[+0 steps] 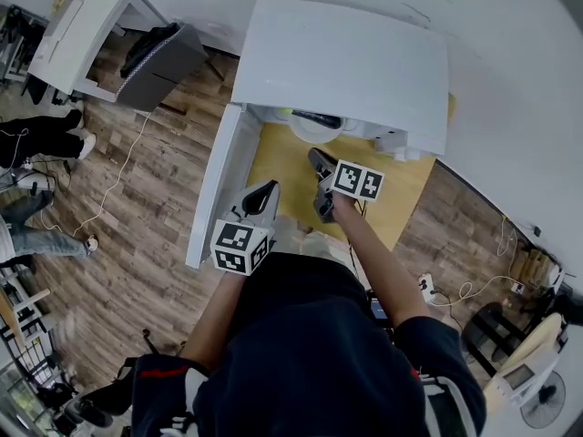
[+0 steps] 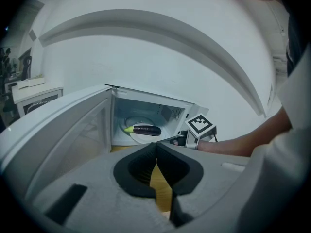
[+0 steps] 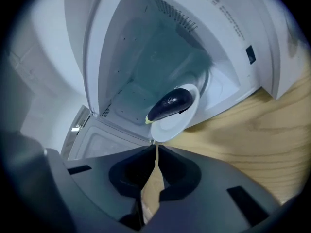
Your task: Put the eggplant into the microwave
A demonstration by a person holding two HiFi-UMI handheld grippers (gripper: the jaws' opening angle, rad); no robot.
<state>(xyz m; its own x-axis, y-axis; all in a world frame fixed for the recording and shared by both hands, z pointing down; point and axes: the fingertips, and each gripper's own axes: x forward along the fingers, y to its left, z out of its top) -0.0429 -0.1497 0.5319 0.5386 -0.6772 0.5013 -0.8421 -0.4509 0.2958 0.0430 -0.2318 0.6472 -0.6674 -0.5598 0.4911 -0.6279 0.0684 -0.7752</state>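
Right gripper (image 3: 156, 147) angled down before the open microwave (image 1: 346, 62), fingers pressed together on nothing, left gripper (image 2: 156, 144) nearer, fingers likewise together, dark glossy eggplant (image 3: 170, 103), pale-green stem, on white plate (image 3: 167, 128) inside

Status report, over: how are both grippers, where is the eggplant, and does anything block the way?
Left gripper shut, empty. Right gripper shut, empty. Eggplant lies on plate inside microwave. Door open; nothing blocks the opening.
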